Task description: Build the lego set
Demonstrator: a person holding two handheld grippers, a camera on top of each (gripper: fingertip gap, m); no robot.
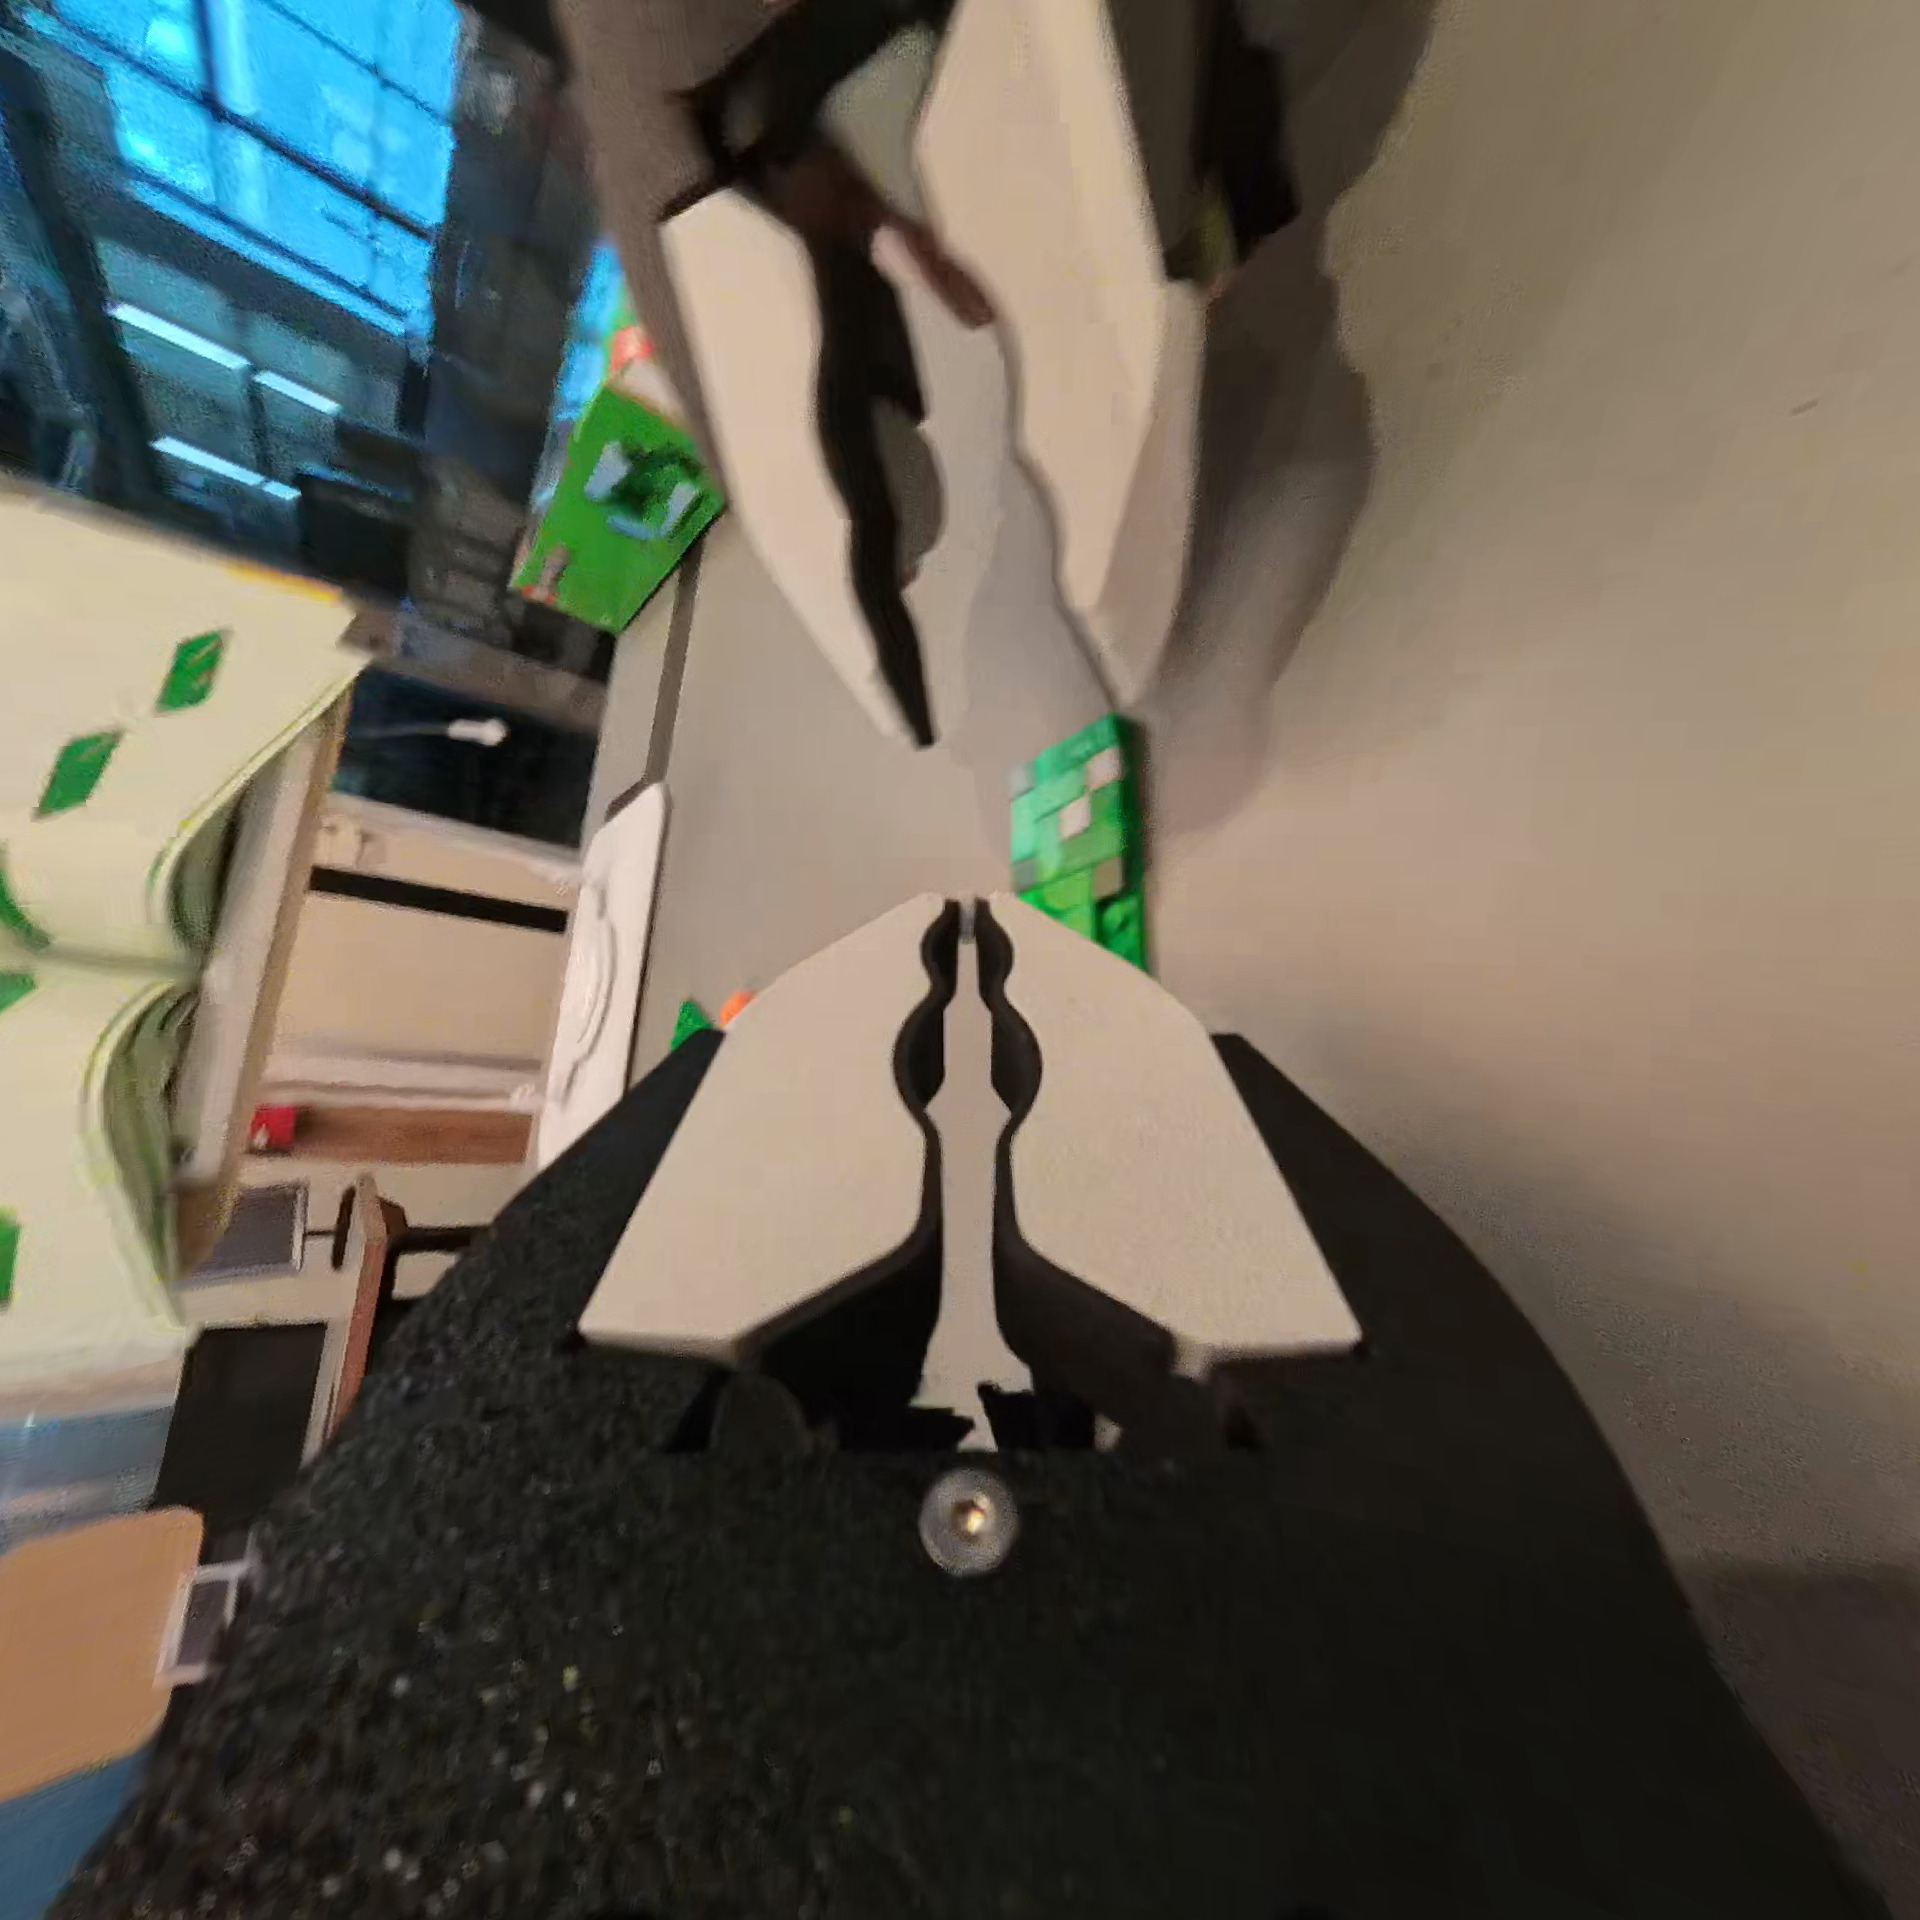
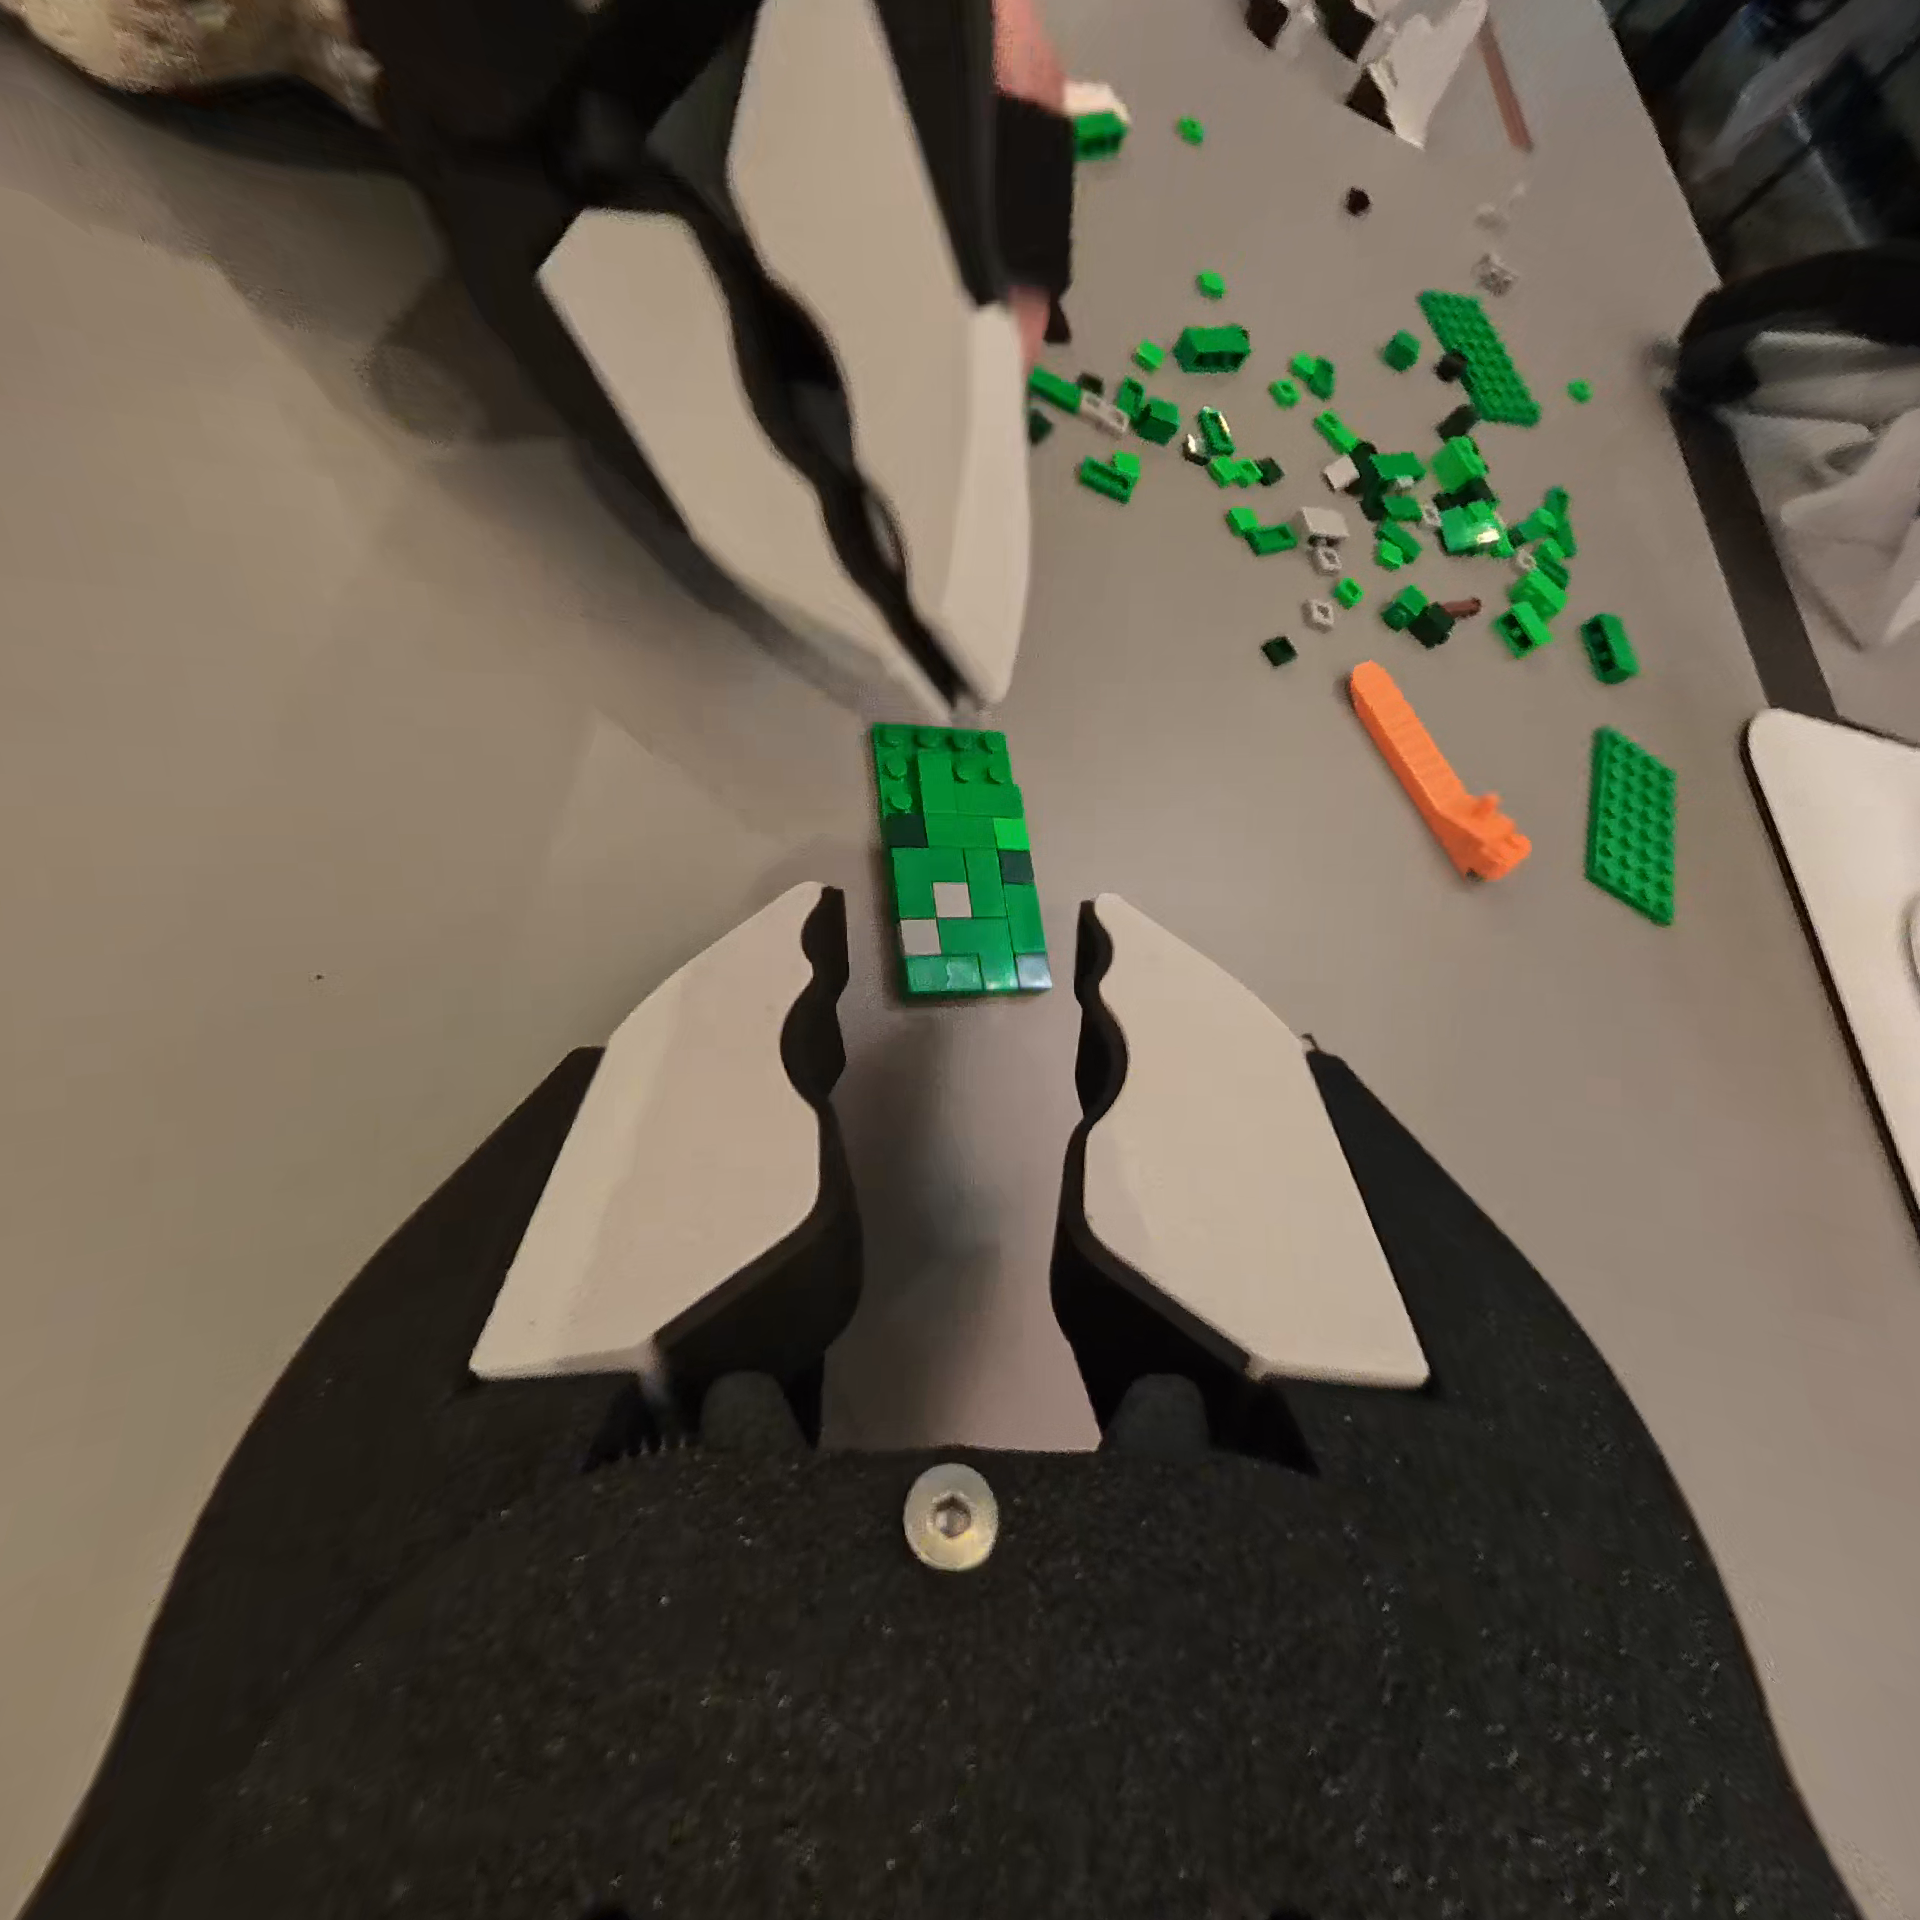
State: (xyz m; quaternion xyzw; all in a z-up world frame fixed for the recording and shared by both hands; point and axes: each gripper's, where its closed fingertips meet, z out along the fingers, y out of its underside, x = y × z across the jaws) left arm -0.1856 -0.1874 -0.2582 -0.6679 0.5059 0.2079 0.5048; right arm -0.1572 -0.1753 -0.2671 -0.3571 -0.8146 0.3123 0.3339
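Note:
A green plate build (image 2: 961, 862) with green and two light grey tiles lies flat on the grey table (image 2: 416, 831). My right gripper (image 2: 956, 912) is open, its fingers on either side of the build's near end, with gaps on both sides. My left gripper (image 1: 968, 920) is shut on a small light grey piece (image 1: 968, 925) pinched at its very tips. In the right wrist view the left gripper (image 2: 966, 701) points down just beyond the build's far, studded end. The build also shows in the left wrist view (image 1: 1081, 831), with the right gripper (image 1: 1018, 707) open above it.
Several loose green, grey and dark bricks (image 2: 1403, 488) are scattered at the right. An orange brick separator (image 2: 1434, 769) and two green plates (image 2: 1631, 826) (image 2: 1481, 353) lie there too. A white board (image 2: 1849, 883) is at the right edge. An open booklet (image 1: 156, 779) and a green box (image 1: 613, 499) are at the table's far side. The gap from one gripper's tips to the other's is roughly 4 centimeters.

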